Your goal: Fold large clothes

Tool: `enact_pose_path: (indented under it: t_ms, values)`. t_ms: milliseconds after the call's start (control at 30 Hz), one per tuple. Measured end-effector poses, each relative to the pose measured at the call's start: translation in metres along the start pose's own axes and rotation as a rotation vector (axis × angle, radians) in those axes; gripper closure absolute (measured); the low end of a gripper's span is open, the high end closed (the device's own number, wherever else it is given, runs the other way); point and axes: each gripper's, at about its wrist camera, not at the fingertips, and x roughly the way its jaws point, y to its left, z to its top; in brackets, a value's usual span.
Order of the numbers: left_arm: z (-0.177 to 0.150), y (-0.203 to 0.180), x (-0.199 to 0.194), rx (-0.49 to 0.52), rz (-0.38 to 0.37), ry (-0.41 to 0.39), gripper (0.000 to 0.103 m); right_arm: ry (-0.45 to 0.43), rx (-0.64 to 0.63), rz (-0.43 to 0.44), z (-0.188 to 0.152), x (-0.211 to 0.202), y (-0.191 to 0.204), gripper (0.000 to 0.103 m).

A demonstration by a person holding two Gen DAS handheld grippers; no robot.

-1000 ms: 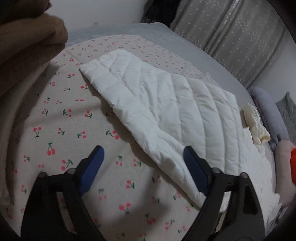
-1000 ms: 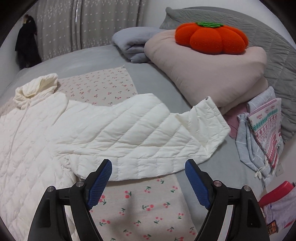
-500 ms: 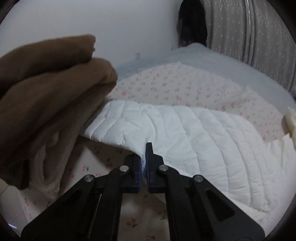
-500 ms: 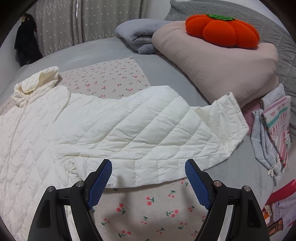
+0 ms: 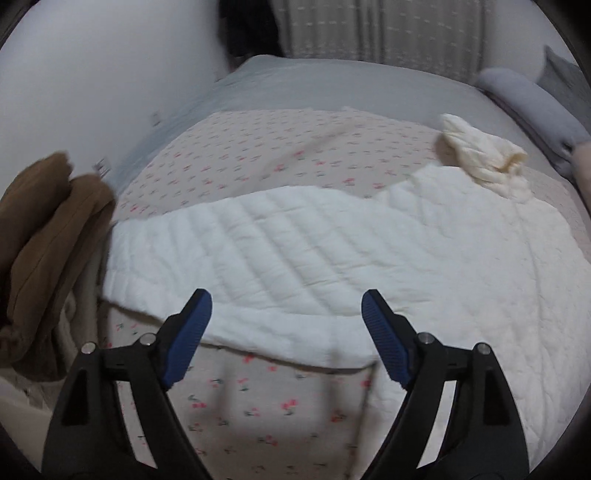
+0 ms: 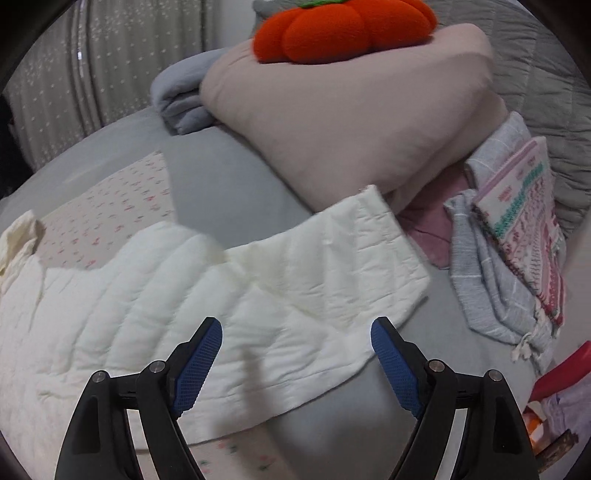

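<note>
A white quilted jacket [image 5: 332, 258] lies spread flat on a cherry-print sheet [image 5: 258, 398] on the bed. Its left sleeve stretches toward the brown blanket, and its hood [image 5: 480, 158] lies at the far right. My left gripper [image 5: 284, 332] is open and empty, just above the near edge of that sleeve. In the right wrist view the other sleeve [image 6: 295, 288] runs out to its cuff [image 6: 388, 236] by the beige pillow. My right gripper [image 6: 295, 358] is open and empty over that sleeve.
A folded brown blanket [image 5: 40, 258] is piled at the left. A beige pillow [image 6: 351, 118] carries an orange pumpkin cushion [image 6: 340, 26]. Folded grey and patterned clothes [image 6: 517, 236] lie at the right. A grey bedcover [image 6: 229, 192] and curtains [image 6: 92, 66] lie beyond.
My left gripper was shut on the left sleeve's edge and has since opened, leaving the sleeve flat. My right gripper stayed open and moved right along the other sleeve toward its cuff.
</note>
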Motion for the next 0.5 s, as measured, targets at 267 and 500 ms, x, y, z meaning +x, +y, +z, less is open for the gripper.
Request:
enact_pose_path:
  t_ms: [267, 500]
  values:
    - [0.019, -0.166, -0.021, 0.350, -0.332, -0.030, 0.018, 0.037, 0.104, 0.132, 0.044, 0.054, -0.058, 0.018]
    - [-0.028, -0.283, -0.009, 0.493, -0.558, 0.003, 0.018, 0.129, 0.135, 0.364, 0.047, 0.086, -0.048, 0.097]
